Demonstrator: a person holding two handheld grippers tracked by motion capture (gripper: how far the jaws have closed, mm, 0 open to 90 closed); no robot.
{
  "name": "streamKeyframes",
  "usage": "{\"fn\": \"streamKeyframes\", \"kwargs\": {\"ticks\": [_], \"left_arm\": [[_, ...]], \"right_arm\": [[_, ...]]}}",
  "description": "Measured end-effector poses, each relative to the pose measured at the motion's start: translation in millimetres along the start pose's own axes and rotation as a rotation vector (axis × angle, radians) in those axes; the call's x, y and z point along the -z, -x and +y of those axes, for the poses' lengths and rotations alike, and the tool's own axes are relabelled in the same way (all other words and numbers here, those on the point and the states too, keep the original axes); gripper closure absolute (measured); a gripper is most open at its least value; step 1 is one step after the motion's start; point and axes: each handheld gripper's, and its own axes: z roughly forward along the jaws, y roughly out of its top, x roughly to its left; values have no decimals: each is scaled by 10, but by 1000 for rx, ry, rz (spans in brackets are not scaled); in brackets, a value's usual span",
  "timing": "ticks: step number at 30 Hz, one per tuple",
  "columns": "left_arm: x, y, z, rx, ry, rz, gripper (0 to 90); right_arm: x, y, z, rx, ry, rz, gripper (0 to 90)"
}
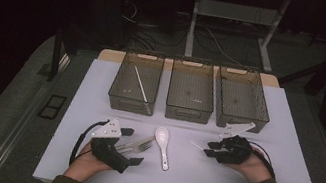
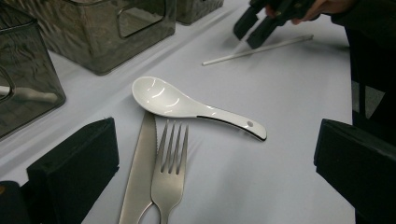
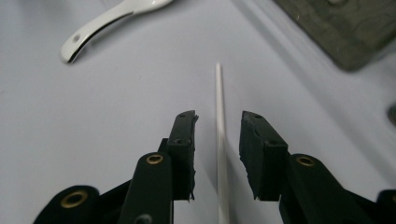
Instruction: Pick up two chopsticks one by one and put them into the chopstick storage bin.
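Right gripper (image 3: 218, 123) straddles the white chopstick (image 3: 219, 140) with jaws narrowly apart, pads not touching it. Thin, light, stiff and slick, it likely rolls; grip mid-length, squarely.

A pale, matte white rectangular surface (image 1: 88, 159) stands in a dim room, lit from above while the far side falls into darkness. Grey flooring (image 1: 5, 109) surrounds it. Beyond, the white metal legs of a desk frame (image 1: 193, 21) rise over tangled dark cables (image 1: 151, 33) on the floor.
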Motion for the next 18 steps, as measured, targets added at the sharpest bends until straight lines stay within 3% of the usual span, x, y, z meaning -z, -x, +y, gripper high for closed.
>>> {"fn": "streamKeyframes", "kwargs": {"ticks": [11,18], "left_arm": [[1,2,1,-5,-7,0,0],[-6,7,3,0,-4,1,0]], "right_arm": [[394,-54,-464,-33,-22,-53,644],[416,-16,-644,-50,-59,-72,737]]}}
